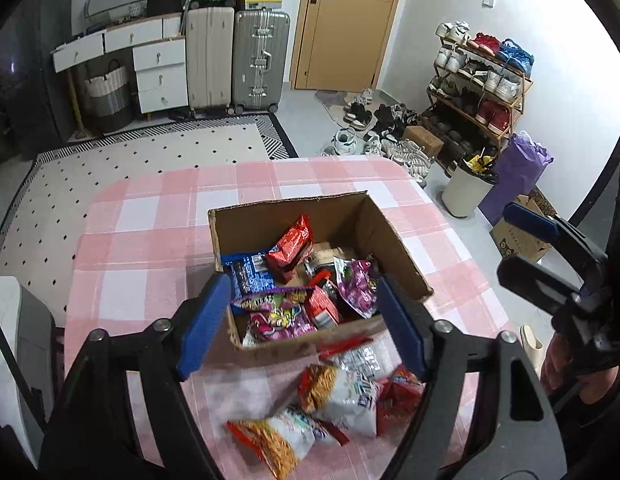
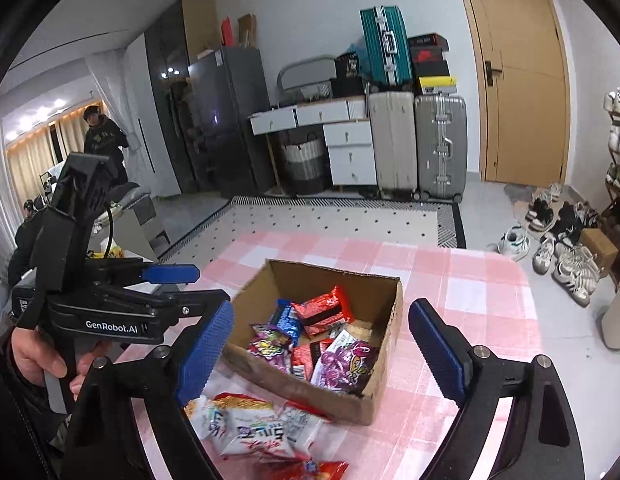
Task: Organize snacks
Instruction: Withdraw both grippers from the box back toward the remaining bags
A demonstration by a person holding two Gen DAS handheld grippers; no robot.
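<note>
An open cardboard box (image 1: 394, 240) (image 2: 392, 320) stands on the pink checked table and holds several snack packets: red (image 1: 292, 246), blue (image 1: 250, 274) and purple (image 1: 358, 288) ones. Loose white and orange snack packets (image 1: 346, 392) (image 2: 250, 428) lie on the cloth in front of the box. My left gripper (image 1: 302, 324) is open and empty, above the box's near edge and the loose packets. My right gripper (image 2: 322, 356) is open and empty, above the box. Each gripper shows in the other's view, at the side (image 1: 550, 252) (image 2: 166, 280).
The pink checked tablecloth (image 1: 150, 240) covers the table. Beyond it lie a spotted rug (image 1: 130, 160), suitcases (image 1: 238, 60), a white drawer unit, a shoe rack (image 1: 482, 84), a bin (image 1: 466, 188) and shoes on the floor. A person (image 2: 102, 136) stands far left.
</note>
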